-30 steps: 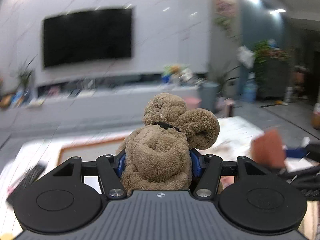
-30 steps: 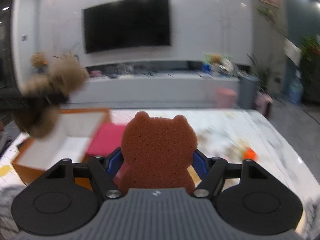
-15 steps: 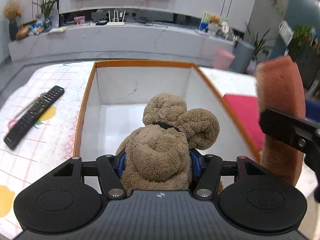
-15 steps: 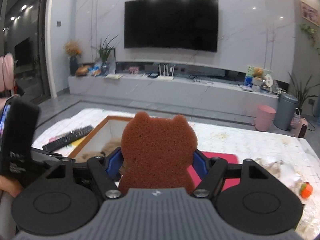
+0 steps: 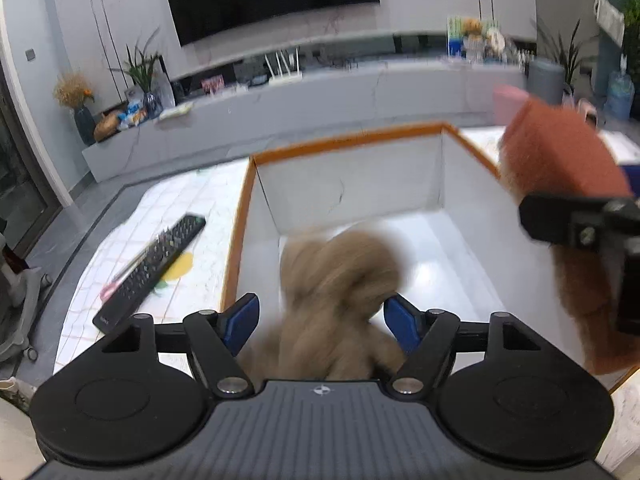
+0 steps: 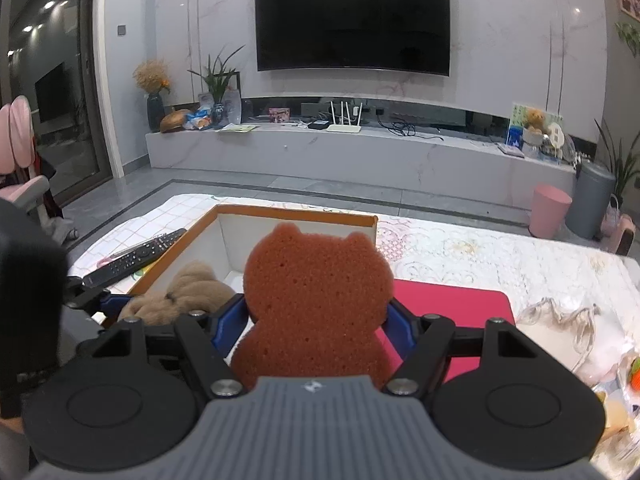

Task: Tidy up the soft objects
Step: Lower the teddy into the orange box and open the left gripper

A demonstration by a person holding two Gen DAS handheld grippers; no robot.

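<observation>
While the desk (image 6: 500, 256) carries everything under a patterned cloth, the biggest thing on it is the orange-rimmed box (image 5: 344, 140) with white inner walls, standing open toward the far TV wall. Just right of the box lies a flat pink mat (image 6: 452, 304), and left of it, on the cloth, a black remote control (image 5: 152, 270) rests at a slant.

Over the near part of the box, the left tool (image 5: 322, 322) has its 2 blue-padded fingers spread wide, with gaps on both sides of the brown plush toy (image 5: 336, 304). That plush shows blurred between them, low inside the box; whether it rests on the box floor cannot be told. From the right wrist view the plush toy (image 6: 180, 294) sits against the box's left wall.

At the box's right edge, the right tool (image 6: 310, 326) is clamped on the orange bear-shaped sponge (image 6: 316, 304), held upright with its 2 ears at the top. A crumpled clear plastic bag (image 6: 568, 332) lies at the right.
</observation>
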